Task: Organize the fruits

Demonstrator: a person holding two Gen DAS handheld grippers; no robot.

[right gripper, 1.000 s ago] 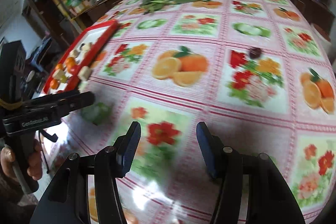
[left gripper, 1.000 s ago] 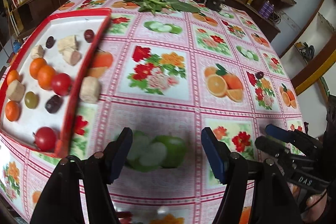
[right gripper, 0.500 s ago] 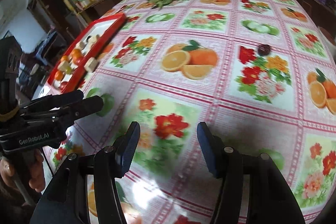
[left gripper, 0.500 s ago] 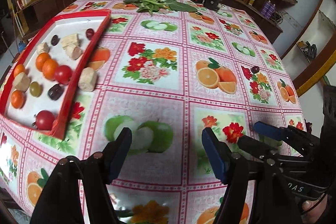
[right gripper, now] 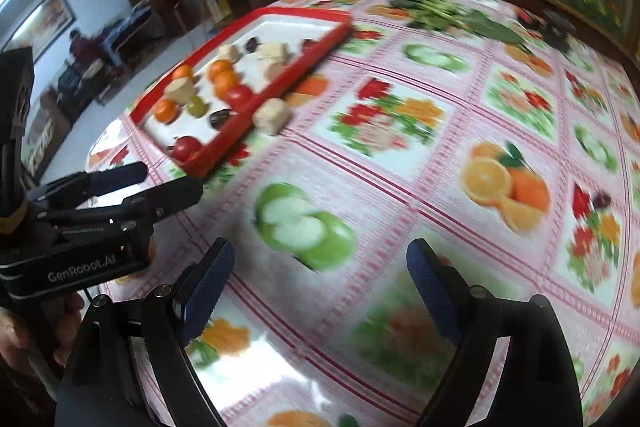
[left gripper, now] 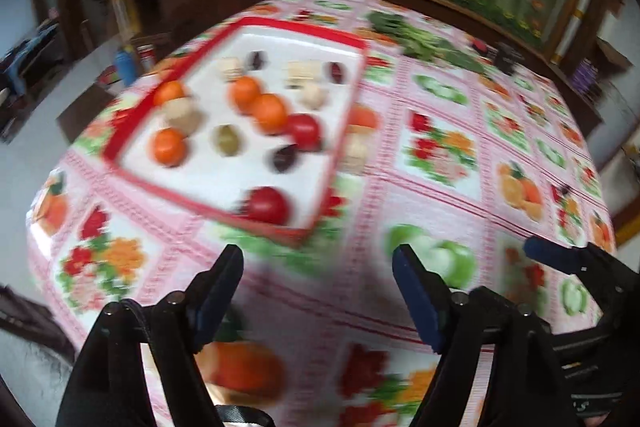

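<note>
Two handheld grippers hover empty above a desk (right gripper: 400, 187) covered in a fruit-and-flower print cloth, each with its fingers spread wide and nothing between them. From its own wrist view the left gripper (left gripper: 318, 291) faces the near corner of a red-rimmed tray (left gripper: 344, 131); the right gripper (right gripper: 320, 283) hangs over a printed green apple, well apart from any real fruit.

Inside the white tray lie several oranges (left gripper: 270, 113), two red tomatoes (left gripper: 267, 205), a green grape-like fruit (left gripper: 227, 140), some dark plum-like fruits (left gripper: 285, 158) and pale beige chunks (left gripper: 183, 113); motion blur makes an exact count unsafe. One more beige chunk (right gripper: 272, 115) sits on the cloth just outside the tray's long rim, touching or nearly touching it. A small dark fruit (right gripper: 601, 199) rests alone far to the right, near a printed flower, well apart from the tray. Leafy greens (right gripper: 436, 13) lie at the far end of the desk.

Risks, judging from this layout: the printed oranges and apples could be mistaken for real fruit and draw a grasp at bare cloth. The near tomato sits close against the tray's corner rim, so a careless approach might knock it out or shove the tray. Round fruits packed closely could roll when a neighbour is pinched. The two grippers also stand near each other and could collide.
</note>
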